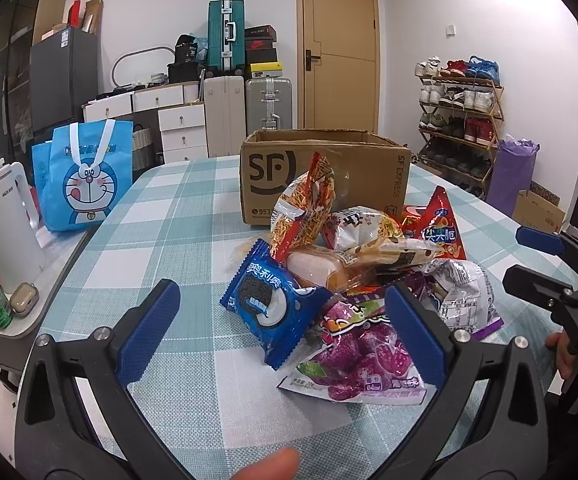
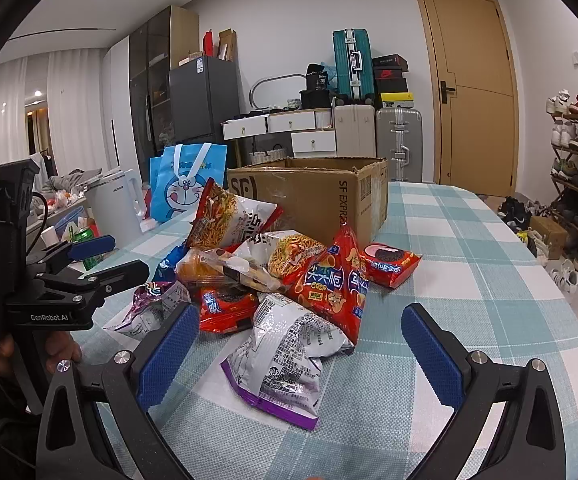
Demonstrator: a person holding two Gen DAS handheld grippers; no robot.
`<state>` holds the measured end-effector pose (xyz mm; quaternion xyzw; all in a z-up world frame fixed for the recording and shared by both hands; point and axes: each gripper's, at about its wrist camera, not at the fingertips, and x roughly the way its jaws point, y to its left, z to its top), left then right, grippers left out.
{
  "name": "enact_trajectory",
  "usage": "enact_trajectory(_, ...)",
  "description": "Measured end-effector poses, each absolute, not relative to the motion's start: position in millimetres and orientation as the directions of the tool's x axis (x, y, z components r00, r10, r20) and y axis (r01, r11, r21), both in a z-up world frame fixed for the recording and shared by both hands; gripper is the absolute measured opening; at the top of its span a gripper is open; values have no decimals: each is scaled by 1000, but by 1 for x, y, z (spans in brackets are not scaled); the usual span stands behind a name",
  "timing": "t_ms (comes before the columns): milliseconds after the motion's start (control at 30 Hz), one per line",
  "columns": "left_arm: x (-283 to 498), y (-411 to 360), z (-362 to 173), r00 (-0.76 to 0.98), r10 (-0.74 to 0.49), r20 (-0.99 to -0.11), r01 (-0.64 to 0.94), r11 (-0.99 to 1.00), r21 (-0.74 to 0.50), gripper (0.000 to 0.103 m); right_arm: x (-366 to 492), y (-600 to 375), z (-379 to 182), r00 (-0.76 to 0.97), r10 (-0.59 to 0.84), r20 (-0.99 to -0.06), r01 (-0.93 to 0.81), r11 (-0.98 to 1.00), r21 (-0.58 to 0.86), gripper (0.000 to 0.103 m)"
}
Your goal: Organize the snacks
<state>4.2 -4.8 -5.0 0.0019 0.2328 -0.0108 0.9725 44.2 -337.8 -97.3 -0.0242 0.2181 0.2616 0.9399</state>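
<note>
Crinkly foil packets lie heaped at twelve o'clock from both our tools, before the open SF Express carton (image 2: 309, 196). We hold the left gripper (image 1: 285, 304) and right gripper (image 2: 301, 328) spread and empty. Grabbing the blue Oreo pack (image 1: 273, 304) or the silver-purple bag (image 2: 289, 360) carelessly could topple the leaning noodle bag (image 2: 225, 220) or let slick film slip.

Checked teal-and-white table (image 1: 177, 208) — a cardboard box (image 1: 325, 176) and a heap of snack packets (image 1: 353, 280) lie on it.
</note>
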Motion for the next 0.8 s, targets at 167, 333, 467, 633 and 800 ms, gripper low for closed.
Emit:
enact_trajectory(167,6,-4,-5,891,-18,-453,23,1000,6,102,45,-338,-97,768,480,-425,-500,863,71,103)
enact_trajectory(333,3,-5,-3,894,-17,-448,21,1000,5,102,45,-339,-97,771,475,-424,-496,866,69,103)
enact_trajectory(467,2,-4,-2,893,-12,-451,19,1000,12,102,45,-340,-97,774,471,-423,-491,869,68,103)
enact_trajectory(633,1,-4,-1,893,-10,-449,18,1000,13,102,48,-340,-98,771,463,-437,-483,873,71,103)
enact_trajectory(800,0,-2,2,895,-13,-447,14,1000,0,102,53,-337,-104,755,457,-469,-481,873,77,103)
